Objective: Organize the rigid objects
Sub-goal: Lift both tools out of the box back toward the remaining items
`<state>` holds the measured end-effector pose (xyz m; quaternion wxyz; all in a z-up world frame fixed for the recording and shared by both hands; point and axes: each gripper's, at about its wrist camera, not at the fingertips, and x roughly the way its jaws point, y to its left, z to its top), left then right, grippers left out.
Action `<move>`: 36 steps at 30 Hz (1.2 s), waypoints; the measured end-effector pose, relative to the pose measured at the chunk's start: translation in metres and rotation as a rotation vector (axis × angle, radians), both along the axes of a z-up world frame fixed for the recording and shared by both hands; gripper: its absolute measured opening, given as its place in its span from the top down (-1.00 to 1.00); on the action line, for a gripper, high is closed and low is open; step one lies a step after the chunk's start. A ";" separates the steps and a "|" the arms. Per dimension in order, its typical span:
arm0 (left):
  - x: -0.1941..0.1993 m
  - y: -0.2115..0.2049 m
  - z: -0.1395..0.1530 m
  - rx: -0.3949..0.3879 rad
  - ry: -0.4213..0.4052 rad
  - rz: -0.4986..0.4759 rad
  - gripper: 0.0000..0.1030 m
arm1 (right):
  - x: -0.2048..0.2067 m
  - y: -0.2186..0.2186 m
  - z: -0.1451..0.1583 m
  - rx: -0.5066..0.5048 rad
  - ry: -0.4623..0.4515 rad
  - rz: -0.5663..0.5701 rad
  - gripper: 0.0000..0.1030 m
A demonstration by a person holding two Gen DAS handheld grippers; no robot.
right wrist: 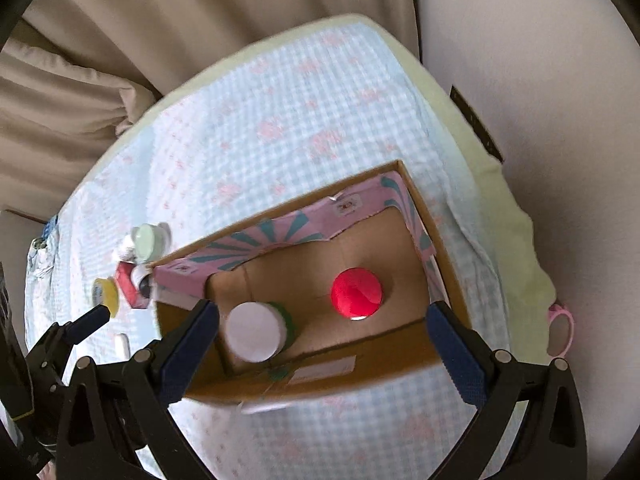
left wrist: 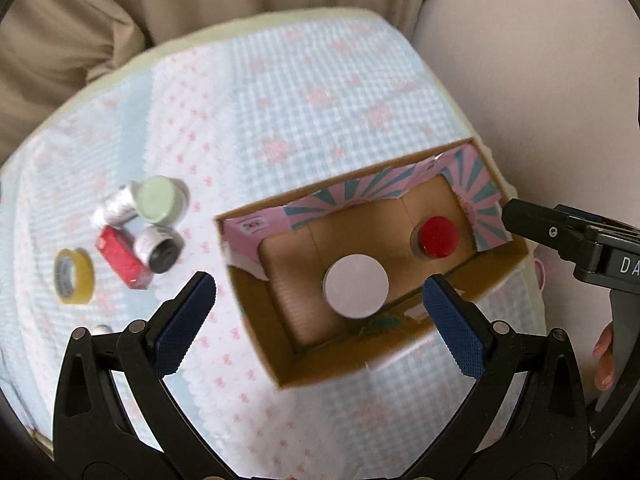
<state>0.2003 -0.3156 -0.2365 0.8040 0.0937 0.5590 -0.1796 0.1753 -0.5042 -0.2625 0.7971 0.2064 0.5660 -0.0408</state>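
Left wrist view: my left tongs (left wrist: 320, 304) stand spread wide and hold nothing. Between their blue pads (left wrist: 184, 324), lower down, sits the open cardboard box (left wrist: 260, 320) on the checked cloth (left wrist: 300, 100) of the counter. In the box a white-lidded jar (left wrist: 356, 285) stands near the middle, and a red-capped bottle (left wrist: 438, 237) stands apart from it at 2 o'clock. Outside the box, at 9 o'clock, lie a green-lidded jar (left wrist: 158, 199), a white thread spool (left wrist: 118, 209), a black-ended spool (left wrist: 158, 249), a small red box (left wrist: 122, 263) and a yellow tape roll (left wrist: 73, 277). A finger of my right tongs (left wrist: 536, 229) reaches in at 3 o'clock.

Right wrist view: my right tongs (right wrist: 322, 334) are also wide open and empty, above the same box (right wrist: 448, 280). The white-lidded jar (right wrist: 253, 332) is at 9 o'clock of the red cap (right wrist: 356, 293). The loose items cluster past the box's left corner, and my left tongs (right wrist: 90, 320) show at 8 o'clock.
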 end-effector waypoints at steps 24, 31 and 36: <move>-0.096 0.243 0.128 -0.094 -0.159 0.344 -1.00 | -0.063 0.159 0.123 -0.105 -0.163 0.323 -1.00; -0.086 0.321 0.113 -0.073 -0.128 0.384 -1.00 | -0.051 0.222 0.127 -0.068 -0.177 0.313 -1.00; -0.065 0.366 0.092 -0.090 -0.081 0.388 -1.00 | -0.035 0.260 0.116 -0.071 -0.165 0.299 -1.00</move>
